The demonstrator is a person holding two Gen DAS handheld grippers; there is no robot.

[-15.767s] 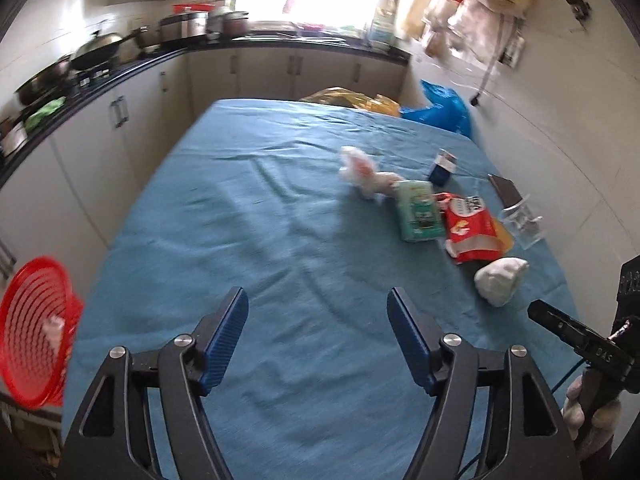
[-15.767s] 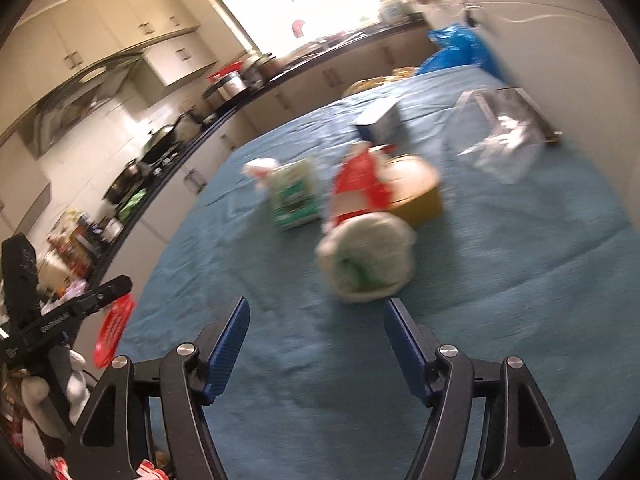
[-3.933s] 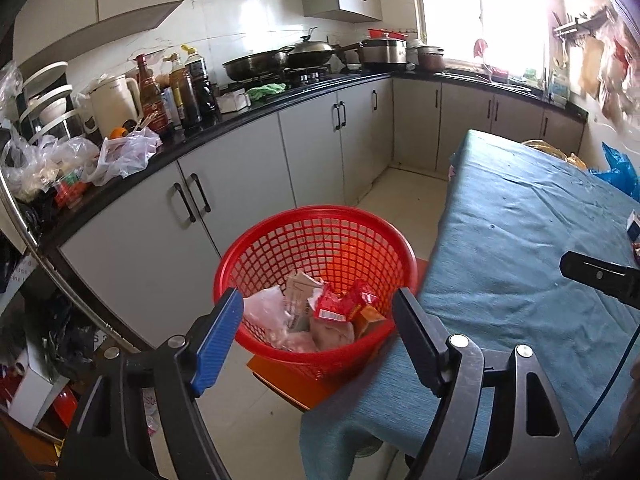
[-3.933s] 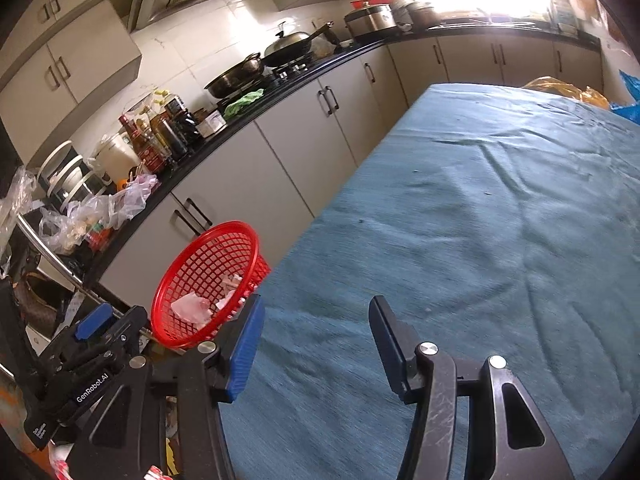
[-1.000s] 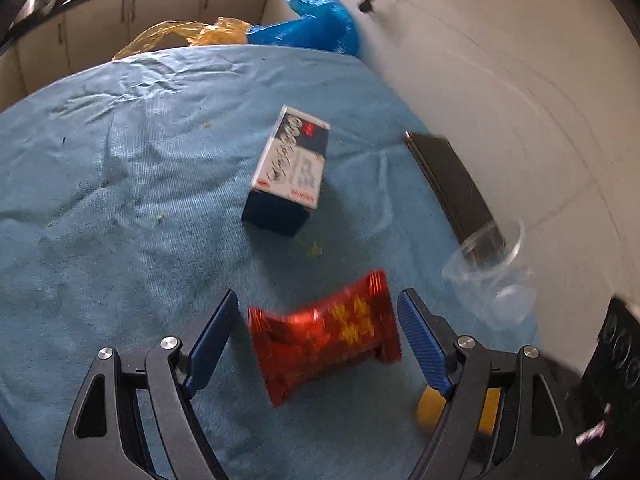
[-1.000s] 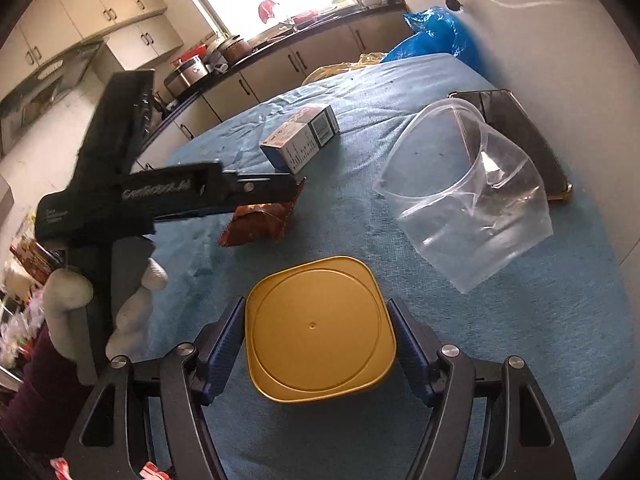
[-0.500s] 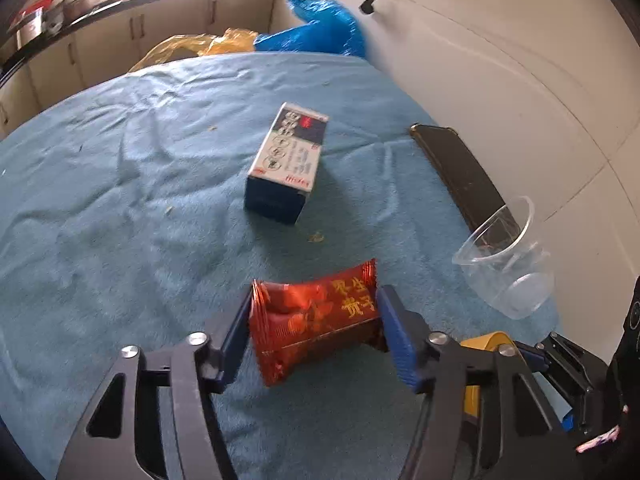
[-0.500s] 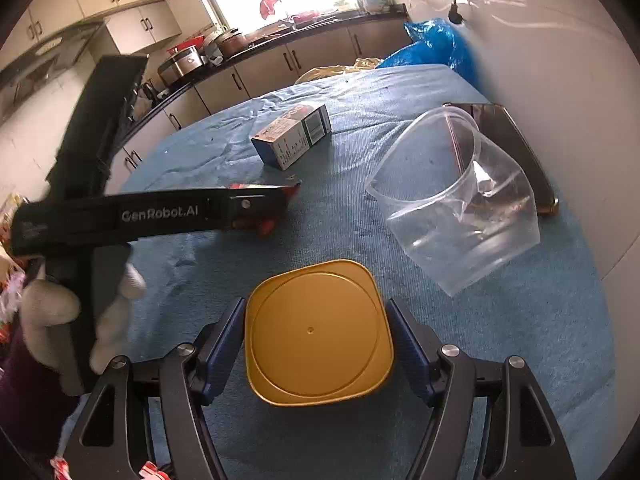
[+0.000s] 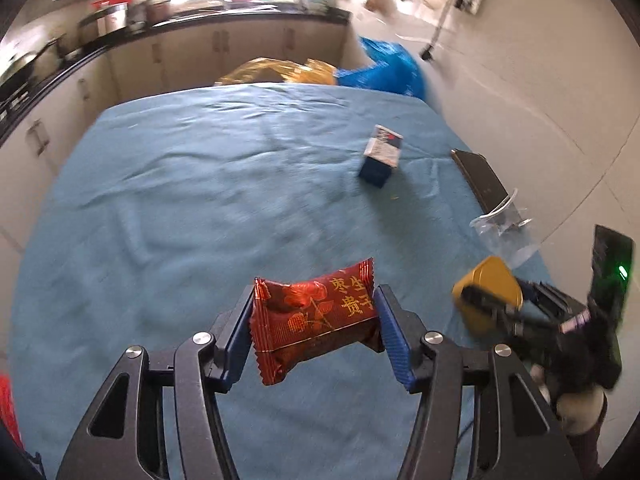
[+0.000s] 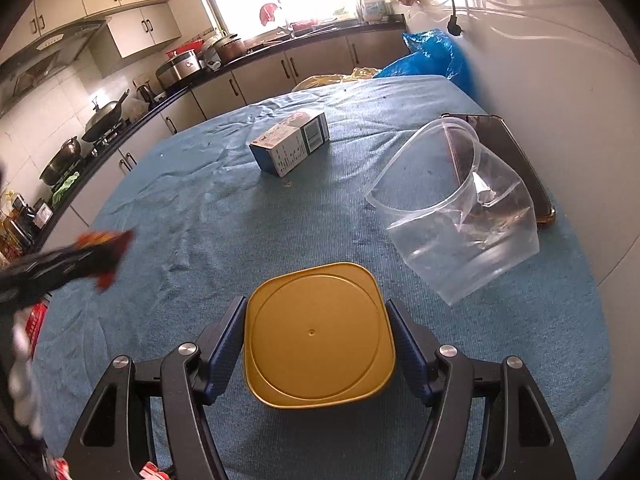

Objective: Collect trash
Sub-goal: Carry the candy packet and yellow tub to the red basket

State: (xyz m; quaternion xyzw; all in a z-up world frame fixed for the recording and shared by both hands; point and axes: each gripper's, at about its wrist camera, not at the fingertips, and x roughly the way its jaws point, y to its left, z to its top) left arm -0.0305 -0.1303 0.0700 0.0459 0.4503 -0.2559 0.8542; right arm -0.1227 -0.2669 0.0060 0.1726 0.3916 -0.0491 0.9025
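Observation:
My left gripper (image 9: pixel 314 330) is shut on a red snack packet (image 9: pixel 316 322) with gold print and holds it above the blue tablecloth (image 9: pixel 192 208). The packet also shows at the left of the right wrist view (image 10: pixel 96 254). My right gripper (image 10: pixel 316 346) is shut on a gold square lid (image 10: pixel 318 334); the lid also shows in the left wrist view (image 9: pixel 488 296), lifted off the cloth. A small blue and white carton (image 9: pixel 382 156) lies on its side further back, also in the right wrist view (image 10: pixel 290 142). A crumpled clear plastic cup (image 10: pixel 456 210) lies at the right.
A dark phone (image 10: pixel 516 160) lies by the wall edge behind the cup. A blue bag (image 9: pixel 384 68) and a yellow bag (image 9: pixel 276 70) sit past the table's far end. Kitchen cabinets and a counter (image 10: pixel 132 120) run along the left. A red basket rim (image 9: pixel 8 412) shows at lower left.
My left gripper has closed on the red packet, lifted it off the cloth and drawn back. My right gripper has stayed around the gold lid and now holds it off the cloth.

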